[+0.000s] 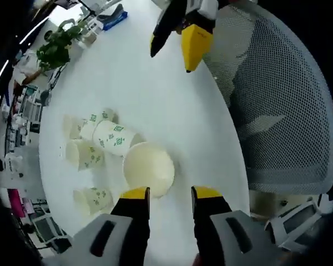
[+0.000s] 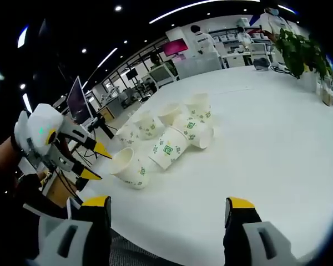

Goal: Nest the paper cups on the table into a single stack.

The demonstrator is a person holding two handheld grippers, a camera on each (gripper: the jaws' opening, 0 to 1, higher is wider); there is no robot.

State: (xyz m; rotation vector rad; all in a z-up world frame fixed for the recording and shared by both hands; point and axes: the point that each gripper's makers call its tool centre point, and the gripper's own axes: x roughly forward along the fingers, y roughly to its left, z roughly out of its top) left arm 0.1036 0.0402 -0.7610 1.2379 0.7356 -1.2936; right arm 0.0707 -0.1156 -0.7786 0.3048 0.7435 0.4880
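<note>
Several white paper cups with green prints lie on their sides in a loose cluster on the white table (image 1: 155,88). The nearest cup (image 1: 149,169) points its open mouth at my left gripper (image 1: 170,195), which is open just in front of it with nothing between its jaws. Behind it lie another cup (image 1: 116,137) and more to the left. My right gripper (image 1: 175,55) hangs open above the far table. In the right gripper view, my right gripper (image 2: 169,204) is wide open, well short of the cup cluster (image 2: 169,148). The left gripper (image 2: 97,162) sits beside the nearest cup (image 2: 130,167).
A grey mesh office chair (image 1: 277,111) stands against the table's edge. A potted plant (image 1: 58,47) (image 2: 299,50) and a blue item (image 1: 114,16) sit at the far end. A monitor (image 2: 77,100) and desks lie beyond the table (image 2: 266,144).
</note>
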